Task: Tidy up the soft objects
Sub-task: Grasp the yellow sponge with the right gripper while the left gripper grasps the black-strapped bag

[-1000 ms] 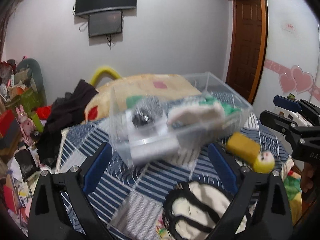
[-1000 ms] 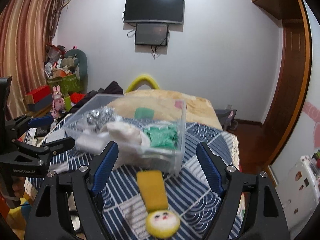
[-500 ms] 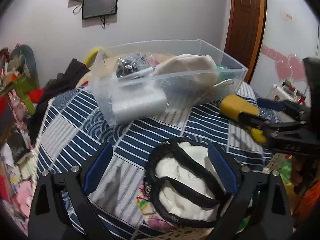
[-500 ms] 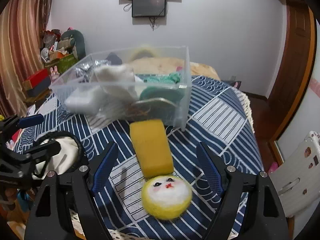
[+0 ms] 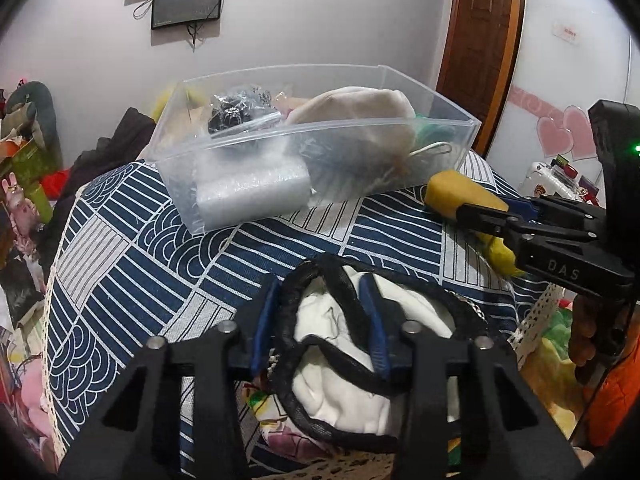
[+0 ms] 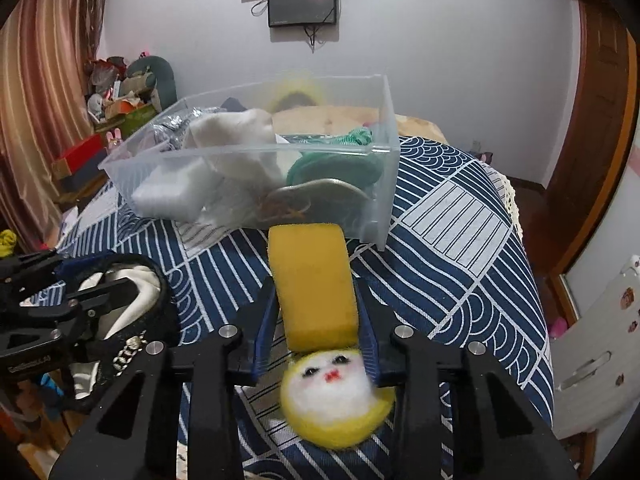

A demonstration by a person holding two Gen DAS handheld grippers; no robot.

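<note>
A clear plastic bin (image 5: 316, 136) (image 6: 384, 152) stands on the blue patterned bedspread (image 5: 120, 248) and holds several soft items: a white bundle, a cream cloth, a green cloth. My left gripper (image 5: 322, 292) is shut on a white pouch with black mesh trim (image 5: 340, 344), which also shows in the right wrist view (image 6: 132, 280). My right gripper (image 6: 316, 300) is shut on a yellow sponge (image 6: 312, 280) (image 5: 452, 196). A yellow felt ball with a white face (image 6: 336, 400) lies just under the right gripper.
A wooden door (image 5: 480, 40) is at the right. A screen (image 6: 304, 4) hangs on the far wall. Clutter and toys (image 6: 124, 96) pile up at the left of the bed. A pillow lies behind the bin.
Both grippers came down and forward to the bedspread and closed, the left on the white pouch, the right on the yellow sponge. Both were open one second ago.
</note>
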